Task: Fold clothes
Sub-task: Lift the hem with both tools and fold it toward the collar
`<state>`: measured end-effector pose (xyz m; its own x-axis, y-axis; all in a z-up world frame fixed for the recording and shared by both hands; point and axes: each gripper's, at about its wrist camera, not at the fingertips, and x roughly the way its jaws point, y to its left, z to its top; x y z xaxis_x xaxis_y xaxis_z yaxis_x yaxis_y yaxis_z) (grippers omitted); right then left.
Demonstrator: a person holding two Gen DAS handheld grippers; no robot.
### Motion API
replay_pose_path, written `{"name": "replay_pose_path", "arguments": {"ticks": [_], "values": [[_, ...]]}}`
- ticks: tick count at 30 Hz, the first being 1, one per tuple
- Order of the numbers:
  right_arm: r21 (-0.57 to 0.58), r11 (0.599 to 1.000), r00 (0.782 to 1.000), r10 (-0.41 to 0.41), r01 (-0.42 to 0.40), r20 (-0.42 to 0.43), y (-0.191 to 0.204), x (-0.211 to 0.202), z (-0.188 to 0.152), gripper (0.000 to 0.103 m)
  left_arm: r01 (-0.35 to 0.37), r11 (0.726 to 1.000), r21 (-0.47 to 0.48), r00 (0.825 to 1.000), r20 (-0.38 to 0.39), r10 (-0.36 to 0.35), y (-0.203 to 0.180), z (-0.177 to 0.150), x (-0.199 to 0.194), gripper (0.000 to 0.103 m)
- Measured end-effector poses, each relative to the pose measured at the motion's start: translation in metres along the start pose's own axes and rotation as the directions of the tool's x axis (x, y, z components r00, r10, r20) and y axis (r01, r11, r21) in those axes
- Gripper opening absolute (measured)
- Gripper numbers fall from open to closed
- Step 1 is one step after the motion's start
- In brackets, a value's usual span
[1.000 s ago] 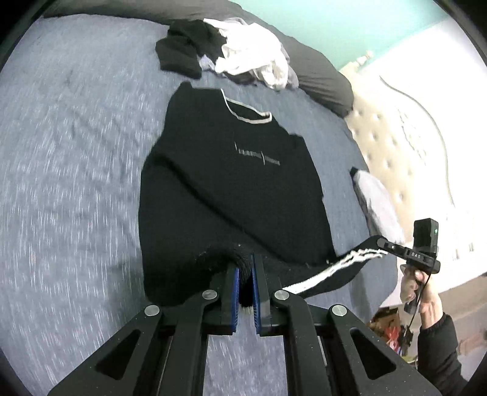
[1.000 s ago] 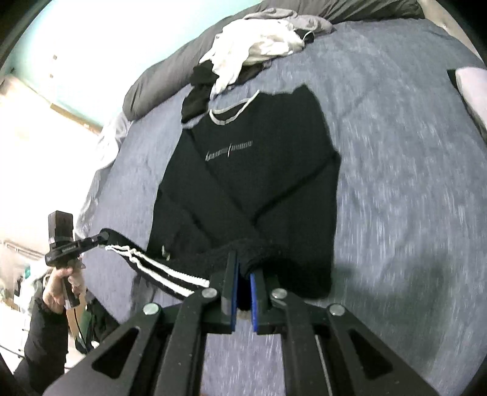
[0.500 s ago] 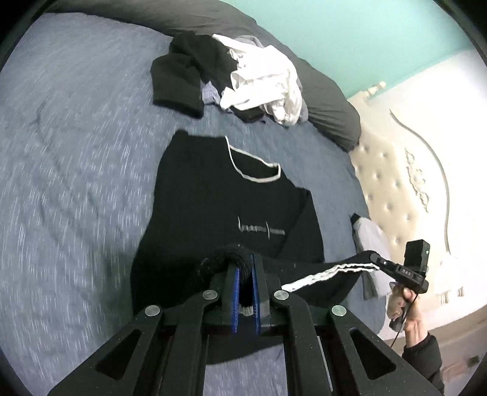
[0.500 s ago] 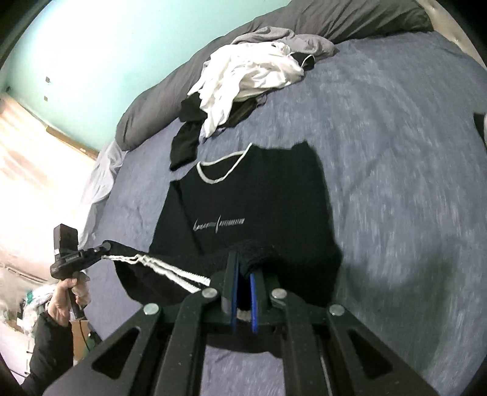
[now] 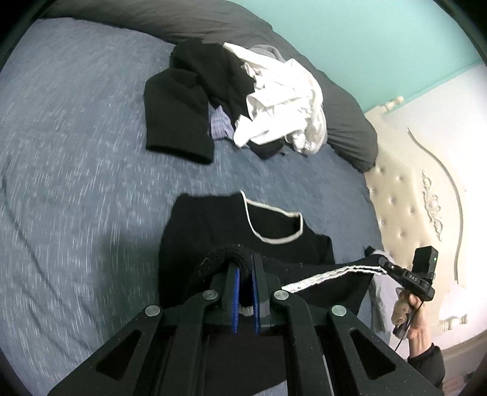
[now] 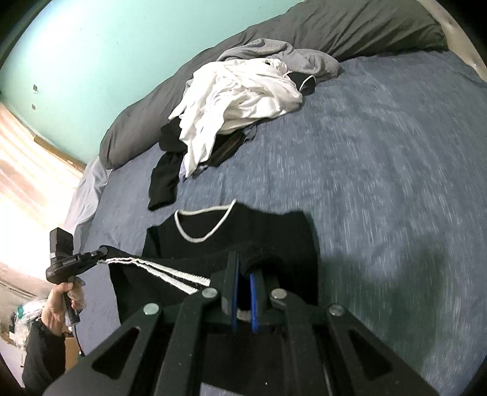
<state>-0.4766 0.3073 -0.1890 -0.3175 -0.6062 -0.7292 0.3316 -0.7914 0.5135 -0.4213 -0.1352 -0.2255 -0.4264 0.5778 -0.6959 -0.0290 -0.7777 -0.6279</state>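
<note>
A black sweater (image 5: 213, 219) with a white-trimmed collar (image 5: 275, 240) lies flat on the blue-grey bed cover (image 5: 76, 182). My left gripper (image 5: 245, 269) is shut on the thick bottom hem at one corner. My right gripper (image 6: 243, 269) is shut on the other hem corner. Between them the hem, with its two white stripes (image 6: 158, 271), hangs stretched above the sweater's body, close to the collar (image 6: 202, 231). The lower half is doubled over and hides the chest print. Each view shows the other gripper: right gripper (image 5: 382, 262), left gripper (image 6: 102, 252), each held by a hand.
A heap of white, black and grey clothes (image 5: 268, 100) (image 6: 237, 91) lies beyond the collar. A dark grey duvet roll (image 5: 350, 134) (image 6: 365, 27) runs along the far edge. A cream tufted headboard (image 5: 420, 195) stands to the right in the left wrist view.
Both grippers have carried the hem across the sweater toward the collar. The chest print, visible before, is now covered by the folded lower half.
</note>
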Motion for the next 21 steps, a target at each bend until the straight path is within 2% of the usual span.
{"name": "replay_pose_path", "arguments": {"ticks": [14, 21], "values": [[0.037, 0.999, 0.999, -0.029, 0.028, 0.027, -0.034, 0.065, 0.044, 0.006, -0.023, 1.0, 0.0, 1.0, 0.007, 0.023, 0.025, 0.054, 0.059, 0.007], [0.033, 0.998, 0.998, -0.056, 0.056, 0.021, -0.045, 0.097, 0.052, 0.006, -0.049, 0.998, -0.029, 0.999, -0.001, 0.049, 0.045, 0.063, 0.088, 0.007]]}}
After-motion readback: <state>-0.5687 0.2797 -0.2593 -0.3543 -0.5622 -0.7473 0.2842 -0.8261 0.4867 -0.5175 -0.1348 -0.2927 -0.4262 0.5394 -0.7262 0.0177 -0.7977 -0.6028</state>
